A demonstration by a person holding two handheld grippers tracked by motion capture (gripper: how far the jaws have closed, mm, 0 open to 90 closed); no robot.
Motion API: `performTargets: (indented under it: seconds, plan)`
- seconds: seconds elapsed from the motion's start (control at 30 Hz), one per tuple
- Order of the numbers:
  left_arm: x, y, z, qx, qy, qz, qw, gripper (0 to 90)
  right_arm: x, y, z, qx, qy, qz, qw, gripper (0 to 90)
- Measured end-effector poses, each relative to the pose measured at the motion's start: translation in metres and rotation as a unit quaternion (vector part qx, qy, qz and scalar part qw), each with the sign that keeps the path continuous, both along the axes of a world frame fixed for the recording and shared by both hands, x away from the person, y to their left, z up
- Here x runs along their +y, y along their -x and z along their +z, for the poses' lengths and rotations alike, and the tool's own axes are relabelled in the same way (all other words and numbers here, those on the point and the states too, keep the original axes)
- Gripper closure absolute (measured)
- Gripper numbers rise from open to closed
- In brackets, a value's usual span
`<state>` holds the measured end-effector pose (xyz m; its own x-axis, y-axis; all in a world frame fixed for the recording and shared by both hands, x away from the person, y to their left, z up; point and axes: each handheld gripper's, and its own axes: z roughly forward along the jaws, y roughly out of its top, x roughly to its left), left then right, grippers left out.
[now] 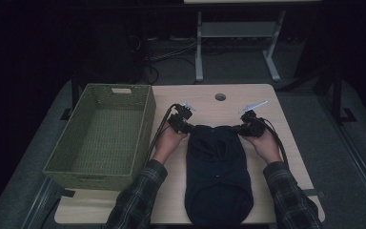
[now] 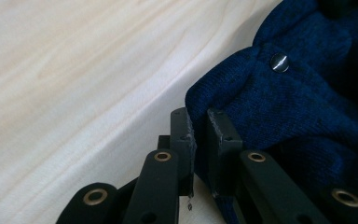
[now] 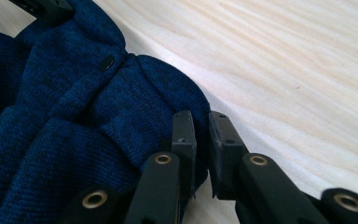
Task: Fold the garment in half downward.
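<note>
Both hands (image 1: 169, 143) low — sweater (image 1: 218, 171) pinched

left claw (image 1: 185, 125): jaws clamped, low | right claw (image 1: 243, 128): jaws clamped, low

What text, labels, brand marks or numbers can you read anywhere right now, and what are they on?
None: no readable text in any of the three views.
Blue knit garment: no tag or print visible; its metal snap looks plain.
Green woven basket: a pale patch on its far wall, too small to tell whether it bears writing.
Left tool and right tool: black jaws bear screws and brass rivets, no markings.
Wooden table: bare grain.
</note>
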<state>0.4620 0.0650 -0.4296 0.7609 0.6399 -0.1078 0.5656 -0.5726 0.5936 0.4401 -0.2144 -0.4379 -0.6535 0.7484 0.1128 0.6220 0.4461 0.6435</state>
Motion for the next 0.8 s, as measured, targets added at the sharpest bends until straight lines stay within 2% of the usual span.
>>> performTargets:
  seconds: [0.07, 0.17, 0.27, 0.3, 0.33, 0.47, 0.57, 0.63, 0.73, 0.77, 0.8]
  plan:
    - [-0.001, 0.002, 0.008, -0.013, 0.0, -0.002, 0.9999, 82.0, -0.001, 0.002, 0.004, -0.006, -0.003, -0.001, 1.0, 81.9]
    - [-0.001, 0.003, 0.014, -0.02, 0.0, -0.003, 0.9998, 82.0, -0.002, 0.002, 0.009, -0.006, -0.002, 0.0, 1.0, 81.9]
    - [0.002, 0.004, 0.02, -0.027, 0.005, -0.001, 0.9996, 82.0, 0.0, 0.003, 0.024, -0.023, -0.001, 0.003, 0.9997, 81.9]
    - [0.003, 0.004, 0.023, -0.028, 0.006, 0.0, 0.9996, 82.0, 0.0, 0.003, 0.024, -0.023, -0.001, 0.003, 0.9997, 81.9]
    - [0.005, 0.004, 0.029, -0.036, 0.008, 0.0, 0.9993, 82.0, 0.001, 0.005, 0.031, -0.035, -0.001, 0.004, 0.9994, 81.8]
    - [0.007, 0.005, 0.039, -0.045, 0.011, -0.002, 0.9989, 82.0, 0.002, 0.006, 0.04, -0.044, 0.0, 0.006, 0.999, 81.9]
    - [0.009, 0.006, 0.055, -0.063, 0.019, -0.001, 0.9978, 82.0, 0.001, 0.007, 0.053, -0.065, -0.008, 0.004, 0.9978, 81.9]
    - [0.009, 0.006, 0.059, -0.068, 0.021, -0.001, 0.9974, 82.0, 0.001, 0.007, 0.057, -0.065, -0.01, 0.003, 0.9979, 81.8]
    - [0.008, 0.007, 0.072, -0.088, 0.021, -0.005, 0.9958, 82.1, 0.001, 0.008, 0.071, -0.085, -0.01, 0.001, 0.9964, 81.8]
    - [0.008, 0.007, 0.072, -0.088, 0.021, -0.005, 0.9958, 82.1, 0.001, 0.008, 0.071, -0.085, -0.01, 0.001, 0.9964, 81.8]
    - [0.008, 0.006, 0.078, -0.094, 0.022, -0.007, 0.9953, 82.1, 0.0, 0.009, 0.077, -0.089, -0.012, -0.002, 0.996, 81.8]
